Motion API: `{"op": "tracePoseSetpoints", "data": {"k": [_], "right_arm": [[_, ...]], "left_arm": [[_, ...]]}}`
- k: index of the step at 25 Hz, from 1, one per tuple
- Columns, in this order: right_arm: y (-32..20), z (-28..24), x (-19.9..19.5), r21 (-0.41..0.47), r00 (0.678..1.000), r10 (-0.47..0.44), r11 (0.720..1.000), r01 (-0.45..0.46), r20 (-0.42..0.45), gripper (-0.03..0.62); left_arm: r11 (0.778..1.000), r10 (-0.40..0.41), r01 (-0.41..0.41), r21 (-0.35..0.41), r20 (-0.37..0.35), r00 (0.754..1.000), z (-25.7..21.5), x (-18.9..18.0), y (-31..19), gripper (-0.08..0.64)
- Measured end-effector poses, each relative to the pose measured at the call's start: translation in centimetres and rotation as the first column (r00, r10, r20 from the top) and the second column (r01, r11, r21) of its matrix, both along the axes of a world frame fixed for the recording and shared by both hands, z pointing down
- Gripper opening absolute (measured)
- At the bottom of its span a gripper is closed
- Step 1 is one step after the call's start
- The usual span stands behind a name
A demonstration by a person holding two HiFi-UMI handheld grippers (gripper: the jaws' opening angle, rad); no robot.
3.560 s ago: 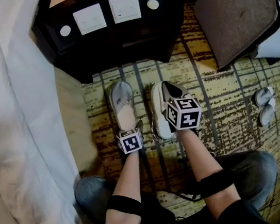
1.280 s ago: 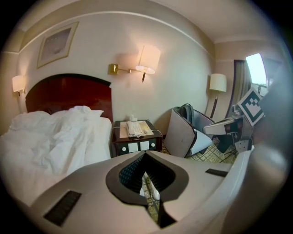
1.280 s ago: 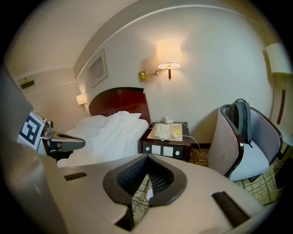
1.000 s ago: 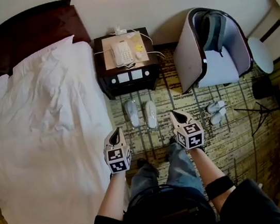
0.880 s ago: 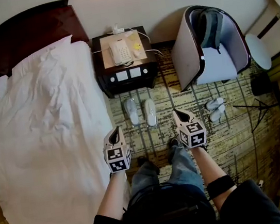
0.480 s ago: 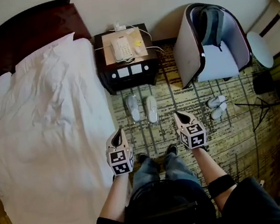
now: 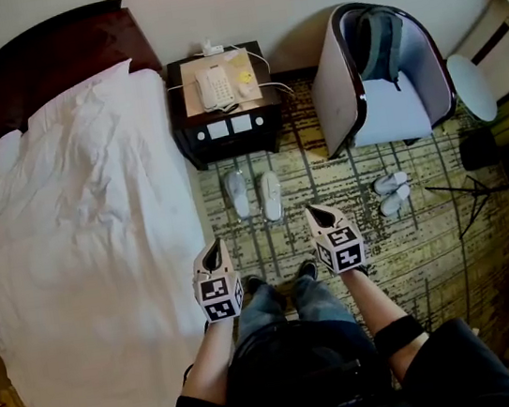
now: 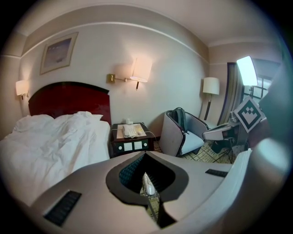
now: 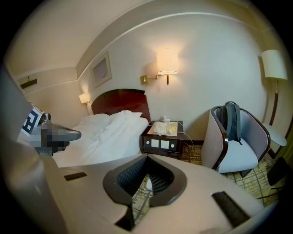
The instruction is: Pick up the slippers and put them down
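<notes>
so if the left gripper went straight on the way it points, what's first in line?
Likely a white slipper: it shows dead ahead past the shut jaws of the left gripper. Depth is unclear; the carpet might come first.

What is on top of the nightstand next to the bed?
On the nightstand sit a white telephone, a small yellow item and white cables trailing off its right edge. Anything under the telephone is covered.

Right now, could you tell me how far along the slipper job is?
Done, apparently: two slippers lie together on the carpet before the nightstand. In hand: nothing; left gripper and right gripper are shut, empty. Left: perhaps the second pair beside the armchair.
</notes>
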State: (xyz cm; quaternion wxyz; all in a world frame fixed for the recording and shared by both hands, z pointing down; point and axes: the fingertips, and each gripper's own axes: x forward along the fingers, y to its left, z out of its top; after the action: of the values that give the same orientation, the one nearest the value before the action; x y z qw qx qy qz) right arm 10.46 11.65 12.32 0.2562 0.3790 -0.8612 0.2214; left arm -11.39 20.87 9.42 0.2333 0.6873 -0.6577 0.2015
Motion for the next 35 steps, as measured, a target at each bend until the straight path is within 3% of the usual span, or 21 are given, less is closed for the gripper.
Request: {"op": "tracePoseSetpoints", "data": {"k": [16,23,28,33,35], "right_arm": [[0.3,0.8,-1.6,-0.018,0.999,-0.033,0.999,0.033,0.009,0.003],[0.1,1.8,-3.0,-0.028,1.000,0.015,0.999,-0.015,-0.001,0.005],[-1.0,3.9,-4.0,-0.014,0.996,0.075,0.997,-0.076,-0.049,0.042],[-2.4,6.6,-5.5,-0.042,0.993,0.100,0.994,-0.102,-0.061,0.256],[-2.9,7.5,-5.9,-0.052,0.993,0.089,0.994,-0.093,-0.071,0.296]], "left_arm": [[1.000,0.003,-0.003,0.015,0.012,1.000,-0.2,-0.4,-0.7,0.000],[0.999,0.043,-0.043,0.006,0.009,0.999,0.6,-0.9,-1.8,0.000],[0.997,0.071,-0.071,0.032,0.014,0.997,1.6,-1.7,-3.7,0.000],[0.992,0.125,-0.125,0.022,0.007,0.992,3.9,-2.1,-5.5,0.000],[0.993,0.120,-0.121,0.012,0.006,0.993,5.1,-2.4,-6.0,0.000]]}}
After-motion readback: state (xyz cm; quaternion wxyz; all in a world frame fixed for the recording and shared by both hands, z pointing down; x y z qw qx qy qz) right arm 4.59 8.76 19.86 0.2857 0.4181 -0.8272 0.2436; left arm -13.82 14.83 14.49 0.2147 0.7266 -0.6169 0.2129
